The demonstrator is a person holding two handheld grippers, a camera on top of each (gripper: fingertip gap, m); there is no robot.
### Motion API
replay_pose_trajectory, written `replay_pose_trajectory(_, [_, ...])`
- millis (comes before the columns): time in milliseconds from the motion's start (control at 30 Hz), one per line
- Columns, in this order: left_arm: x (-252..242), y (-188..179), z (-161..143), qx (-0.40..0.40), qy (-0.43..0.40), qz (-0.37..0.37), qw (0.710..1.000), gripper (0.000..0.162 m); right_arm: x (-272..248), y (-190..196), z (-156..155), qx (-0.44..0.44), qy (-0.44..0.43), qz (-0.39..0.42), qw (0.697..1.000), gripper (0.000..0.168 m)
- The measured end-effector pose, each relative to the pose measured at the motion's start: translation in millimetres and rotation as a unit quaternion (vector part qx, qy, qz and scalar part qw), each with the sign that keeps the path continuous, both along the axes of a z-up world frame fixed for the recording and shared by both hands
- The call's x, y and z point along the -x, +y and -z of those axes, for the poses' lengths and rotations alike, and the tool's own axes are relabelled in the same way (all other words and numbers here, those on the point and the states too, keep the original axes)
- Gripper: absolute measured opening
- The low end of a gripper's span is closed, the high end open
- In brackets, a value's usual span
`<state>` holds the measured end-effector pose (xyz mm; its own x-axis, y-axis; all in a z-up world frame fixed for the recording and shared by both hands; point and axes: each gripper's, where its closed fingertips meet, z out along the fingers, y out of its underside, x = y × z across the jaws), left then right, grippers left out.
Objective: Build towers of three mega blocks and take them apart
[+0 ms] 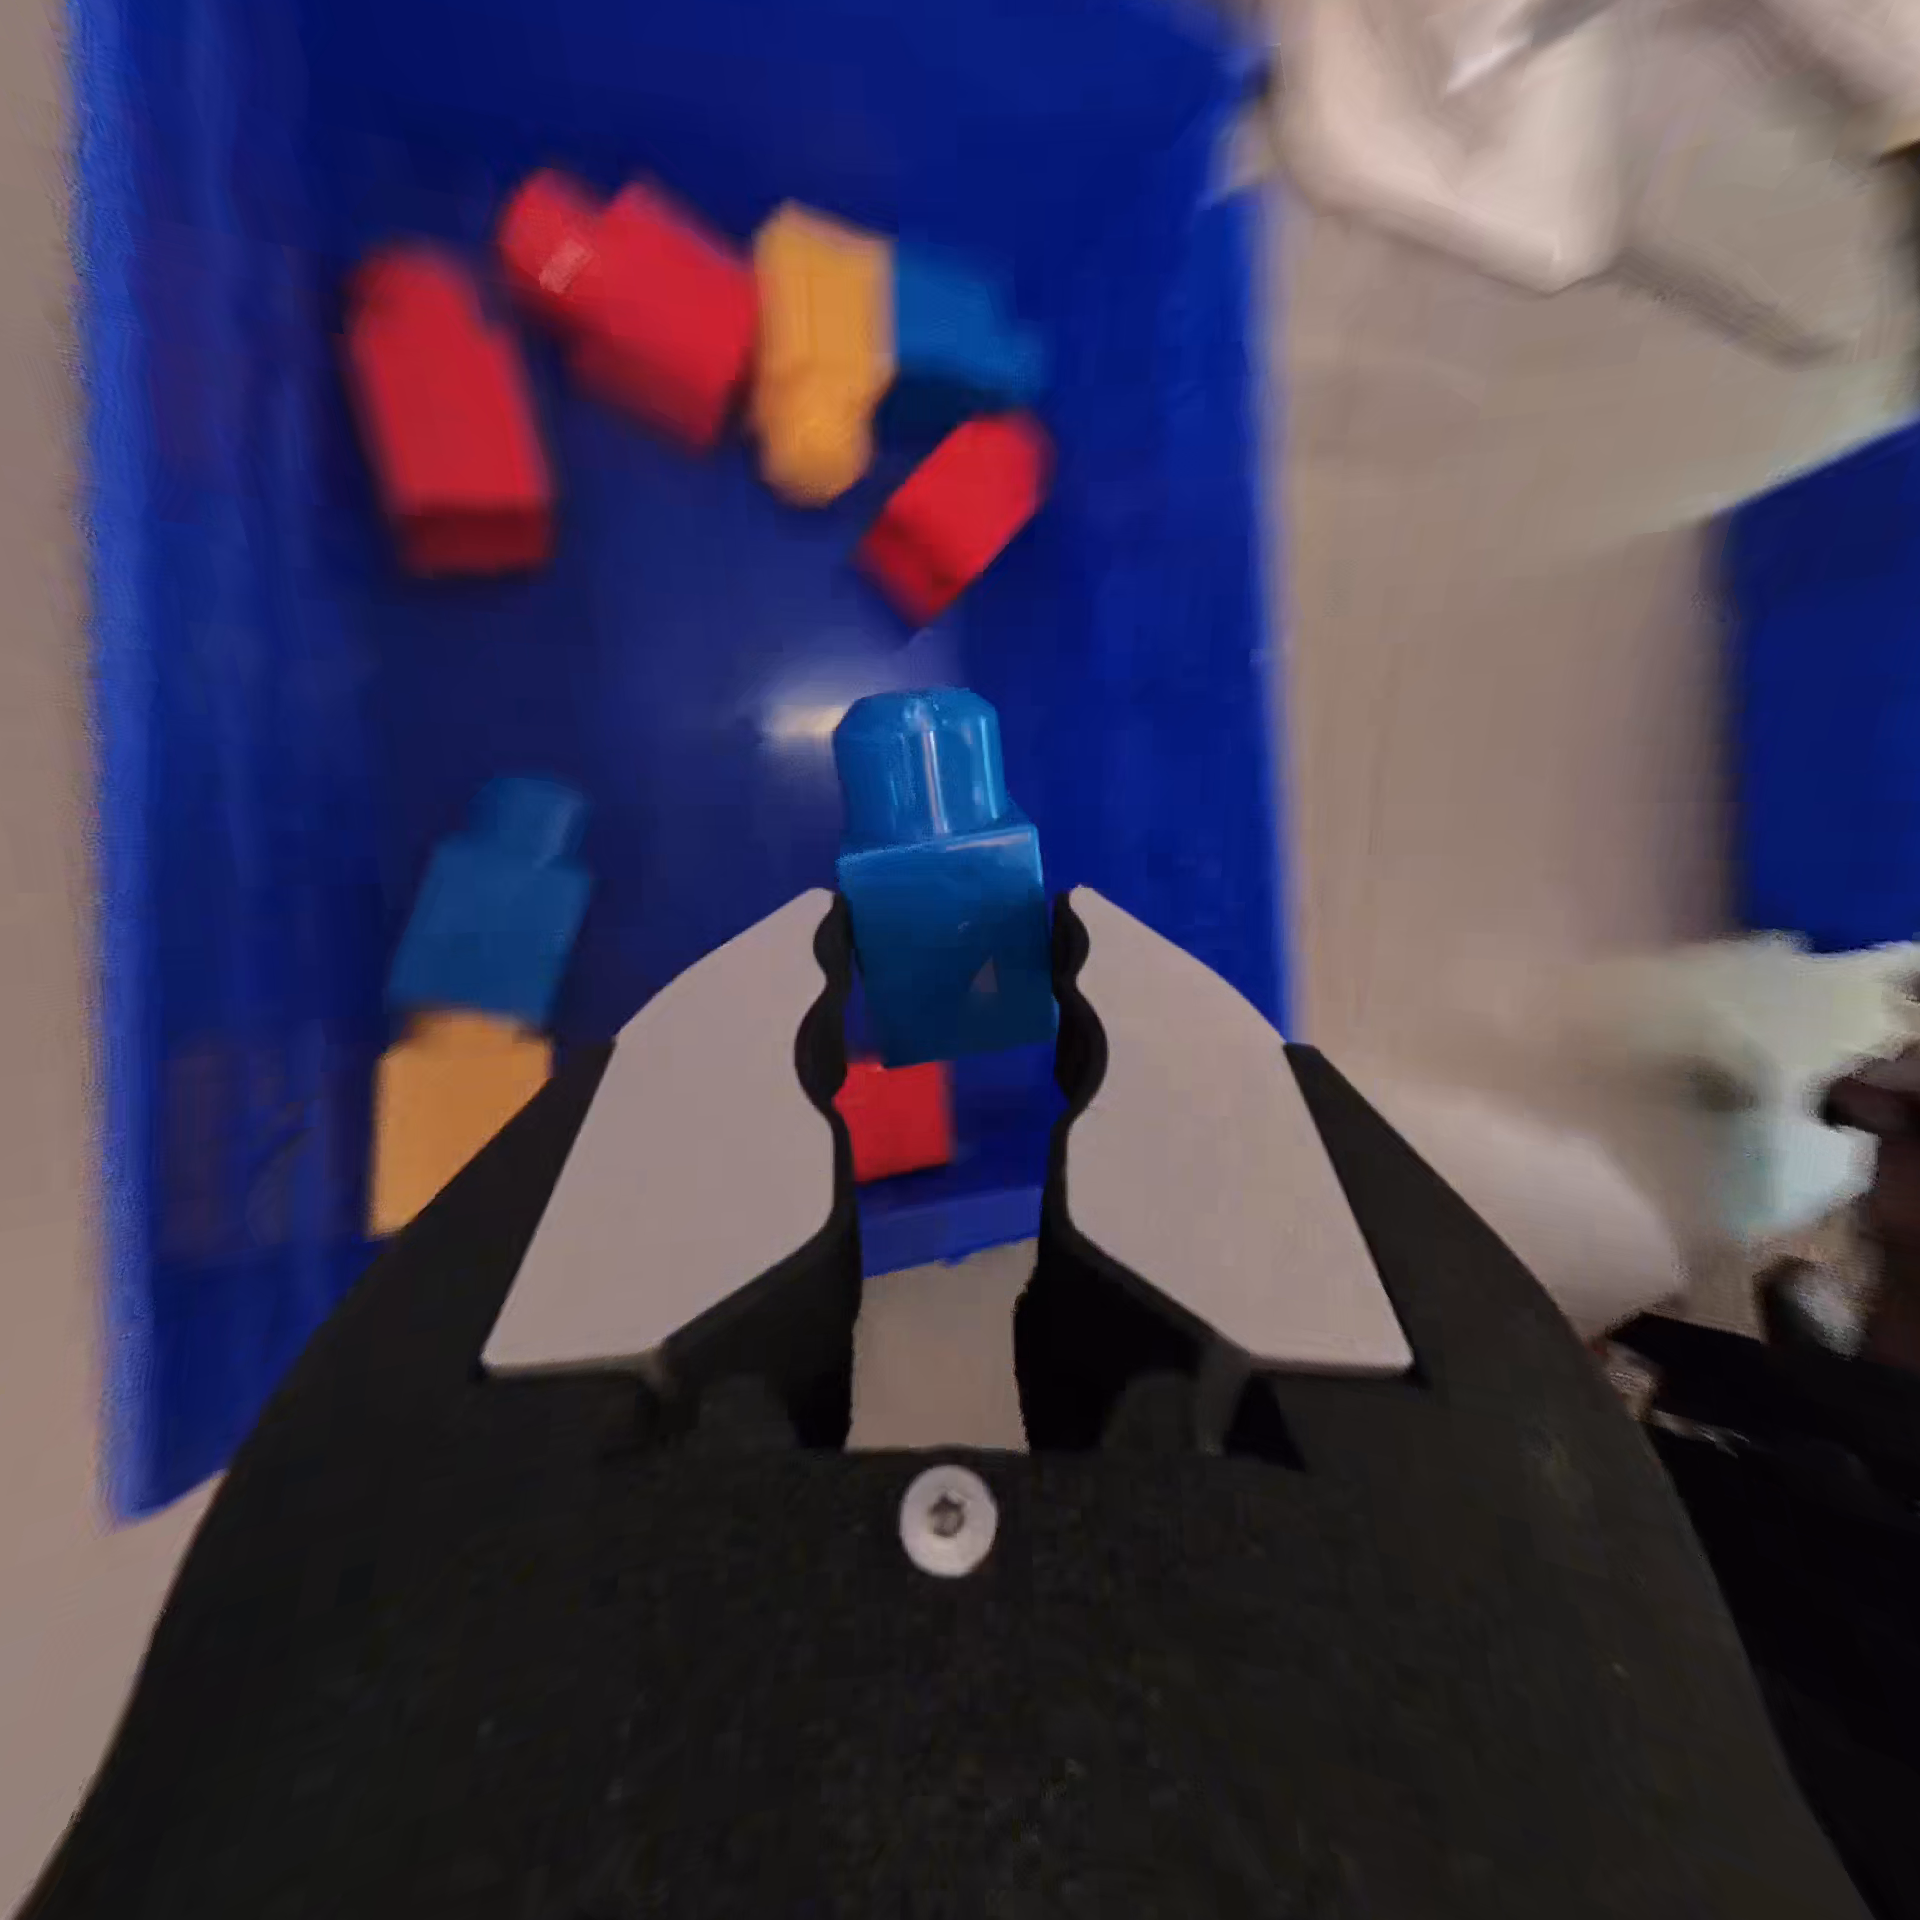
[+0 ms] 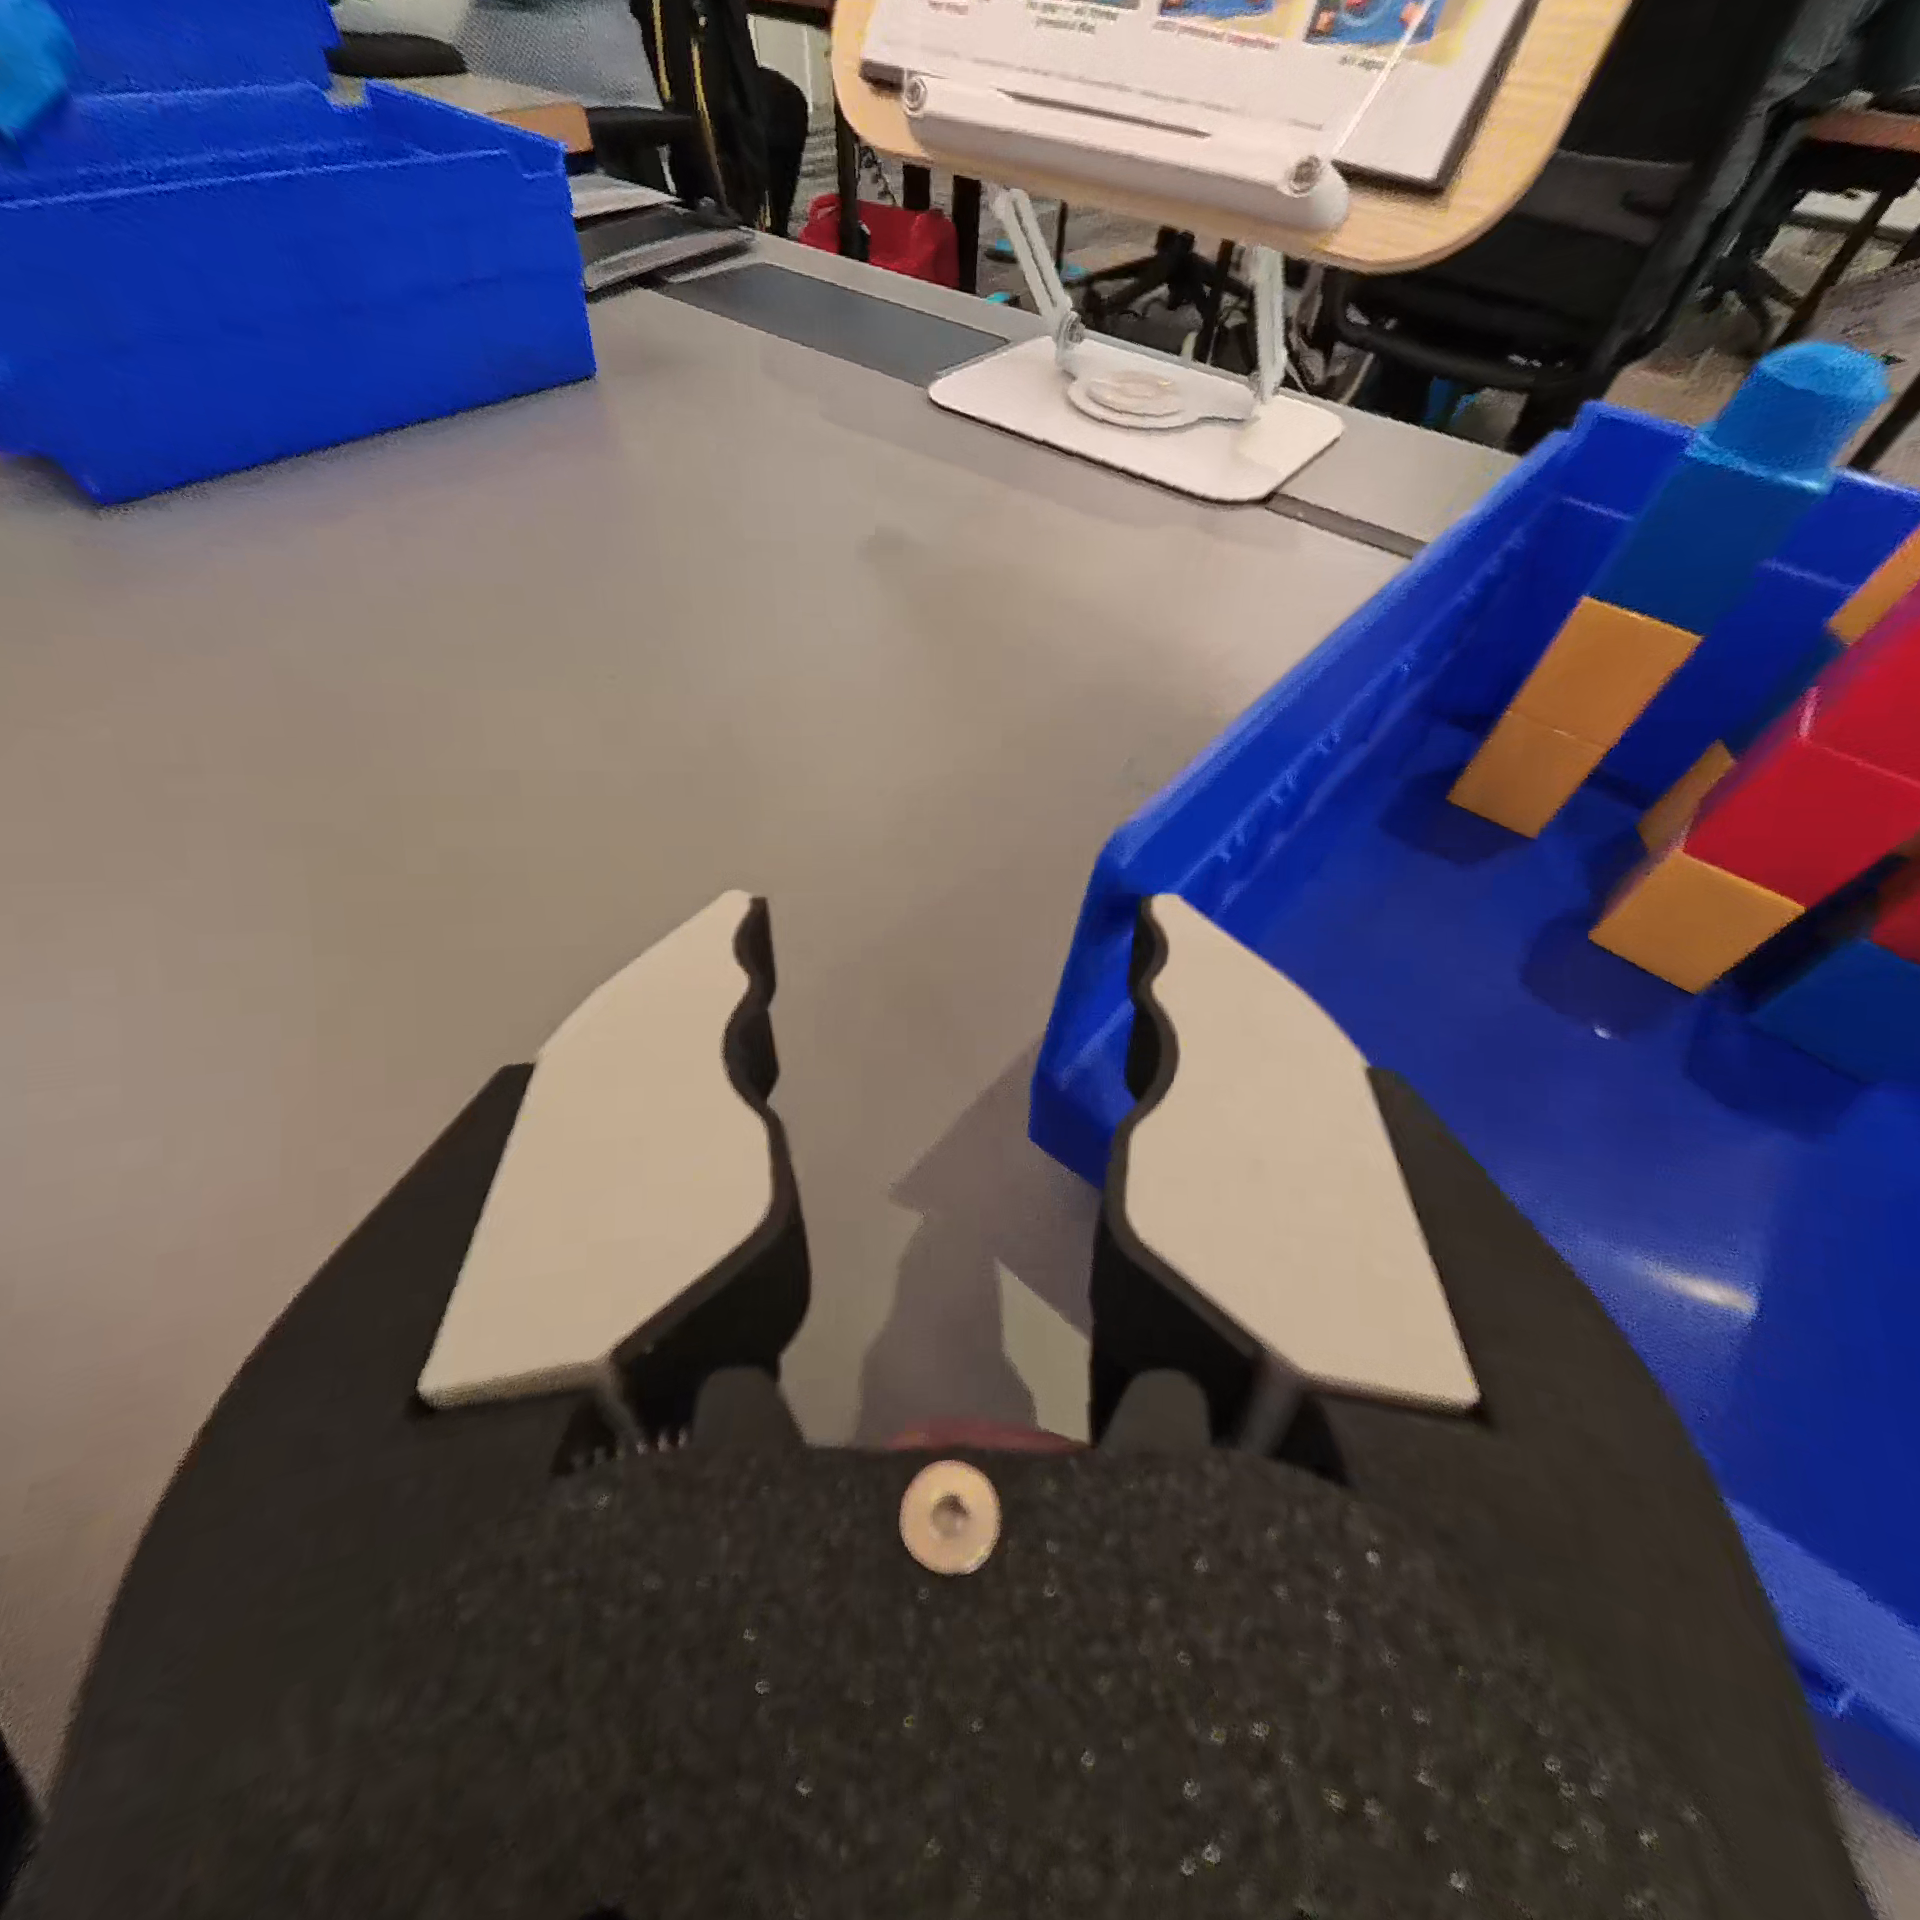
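In the left wrist view my left gripper (image 1: 948, 935) is shut on a blue mega block (image 1: 940, 914), stud pointing away, held above a blue bin (image 1: 1195, 727). Loose red blocks (image 1: 447, 416), yellow blocks (image 1: 816, 353) and blue blocks (image 1: 488, 914) lie blurred in that bin. In the right wrist view my right gripper (image 2: 951, 935) is open and empty above the grey table (image 2: 623, 675), just left of a second blue bin (image 2: 1299, 790). In that bin stand a tower (image 2: 1652, 613) of two yellow blocks topped by a blue one, and more stacked red, yellow and blue blocks (image 2: 1808, 831).
The first blue bin also shows at the far left of the right wrist view (image 2: 281, 270). A white stand (image 2: 1132, 416) holding a board with a printed sheet sits at the table's far edge. Chairs stand beyond the table. There is about 55 centimeters between the tips of the two grippers.
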<state>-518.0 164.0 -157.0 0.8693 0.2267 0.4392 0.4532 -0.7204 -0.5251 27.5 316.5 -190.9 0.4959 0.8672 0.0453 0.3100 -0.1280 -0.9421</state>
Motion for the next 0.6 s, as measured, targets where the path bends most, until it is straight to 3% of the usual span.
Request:
replay_pose_trajectory(100, [-47,25,-59,-0.18,-0.013,0.088,0.98,0.036,23,-1,-3,0.005,-0.012,-0.026,1.0,0.069])
replay_pose_trajectory(167, [-85,37,-88,-0.262,-0.011,0.145,0.954,0.036,30,3,-6,-0.008,-0.039,-0.023,0.999,0.055])
replay_pose_trajectory(233, [-122,48,-104,-0.317,-0.018,0.184,0.93,0.036,24,7,-3,-0.009,-0.08,-0.001,0.997,0.062])
replay_pose_trajectory(367, [-197,64,-113,-0.359,-0.09,0.273,0.888,0.036,7,-2,-4,0.027,-0.047,0.051,0.997,0.055])
replay_pose_trajectory(500, [-254,85,-100,-0.376,-0.086,0.351,0.853,0.036,23,-22,-38,0.028,0.036,0.017,0.999,0.055])
replay_pose_trajectory(600, [-276,118,-72,-0.363,-0.033,0.347,0.864,0.036,48,-35,-59,0.024,0.065,-0.033,0.997,0.055])
